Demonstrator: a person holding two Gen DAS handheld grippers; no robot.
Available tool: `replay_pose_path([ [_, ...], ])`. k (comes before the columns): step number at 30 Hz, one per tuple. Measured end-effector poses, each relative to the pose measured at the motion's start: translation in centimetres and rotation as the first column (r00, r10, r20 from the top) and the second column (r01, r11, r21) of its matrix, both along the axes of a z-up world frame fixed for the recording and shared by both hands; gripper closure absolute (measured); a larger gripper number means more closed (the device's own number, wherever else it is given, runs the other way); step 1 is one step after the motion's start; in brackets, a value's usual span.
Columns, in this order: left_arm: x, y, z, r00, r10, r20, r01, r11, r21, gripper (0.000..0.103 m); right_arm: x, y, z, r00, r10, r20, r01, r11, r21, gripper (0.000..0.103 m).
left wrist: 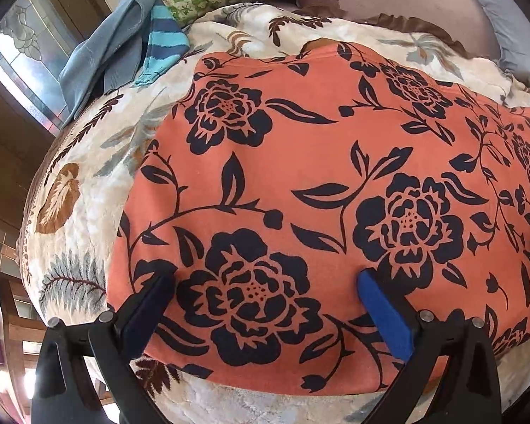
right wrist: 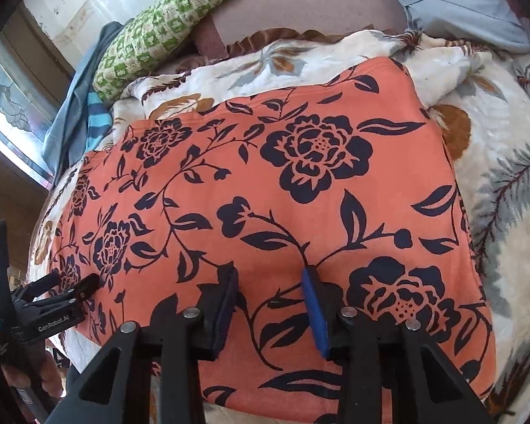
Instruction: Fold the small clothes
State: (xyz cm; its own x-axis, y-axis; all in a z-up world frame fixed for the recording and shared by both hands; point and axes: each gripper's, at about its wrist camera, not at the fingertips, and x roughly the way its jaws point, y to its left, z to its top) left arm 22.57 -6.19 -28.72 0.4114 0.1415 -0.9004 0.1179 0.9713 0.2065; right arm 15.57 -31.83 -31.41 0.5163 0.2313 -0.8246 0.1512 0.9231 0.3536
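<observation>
Right wrist view: orange floral garment [right wrist: 282,190] lies flat on the bed's blanket [right wrist: 505,162], right gripper [right wrist: 270,304] half-open over its near hem, left gripper [left wrist: 265,293] wide, both empty; next, seemingly, each must pinch the hem for folding.

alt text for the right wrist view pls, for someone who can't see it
An orange cloth with a dark floral print lies flat on a cream leaf-patterned blanket, the right tool over its near edge with jaws partly open and nothing pinched. The left tool is at the cloth's left edge; a green checked pillow lies behind.
</observation>
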Motion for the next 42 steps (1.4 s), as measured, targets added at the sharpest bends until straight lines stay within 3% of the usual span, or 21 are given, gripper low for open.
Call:
replay_pose_path([
  [6, -1.0, -0.2, 1.7, 1.000, 0.021, 0.000, -0.021, 1.000, -0.011, 0.000, -1.7, 0.8, 2.6, 0.992, 0.026, 0.121, -0.017, 0.997, -0.069, 0.063],
  [11, -2.3, -0.3, 2.2, 1.000, 0.028, 0.014, -0.028, 0.999, -0.040, 0.000, -1.6, 1.3, 2.0, 0.996, 0.042, 0.076, -0.035, 0.995, -0.098, 0.063],
  [14, -2.4, -0.2, 0.2, 0.999, 0.035, -0.034, -0.036, 0.999, -0.040, 0.000, -0.8, 1.6, -0.1, 0.997, 0.064, -0.039, -0.068, 0.992, -0.106, 0.063],
  [20, -2.8, -0.6, 0.8, 1.000, 0.024, -0.012, -0.025, 0.999, -0.022, 0.000, -0.8, 2.0, 0.1, 0.997, 0.072, -0.020, -0.074, 0.988, -0.138, 0.063],
  [25, -3.2, -0.2, 2.7, 0.999, 0.045, 0.012, -0.044, 0.998, -0.042, 0.000, -2.3, 0.9, 2.5, 0.995, 0.011, 0.101, 0.000, 0.994, -0.109, 0.062],
  [30, -5.0, 0.1, 7.2, 0.993, 0.056, 0.108, -0.045, 0.993, -0.105, 0.000, -5.3, -0.3, 5.9, 0.961, -0.083, 0.265, 0.119, 0.986, -0.119, 0.061],
  [34, -7.2, -0.3, 12.4, 0.965, 0.019, 0.260, 0.014, 0.992, -0.125, 0.000, -8.7, -0.4, 8.5, 0.923, -0.139, 0.358, 0.193, 0.974, -0.119, 0.060],
  [39, -10.0, -0.8, 18.2, 0.891, -0.037, 0.453, 0.097, 0.989, -0.112, 0.000, -12.8, -0.2, 11.9, 0.890, -0.145, 0.432, 0.216, 0.969, -0.120, 0.059],
  [42, -11.4, -0.9, 20.7, 0.851, -0.062, 0.521, 0.139, 0.984, -0.111, 0.000, -14.5, -0.1, 14.6, 0.871, -0.149, 0.468, 0.228, 0.967, -0.116, 0.057],
])
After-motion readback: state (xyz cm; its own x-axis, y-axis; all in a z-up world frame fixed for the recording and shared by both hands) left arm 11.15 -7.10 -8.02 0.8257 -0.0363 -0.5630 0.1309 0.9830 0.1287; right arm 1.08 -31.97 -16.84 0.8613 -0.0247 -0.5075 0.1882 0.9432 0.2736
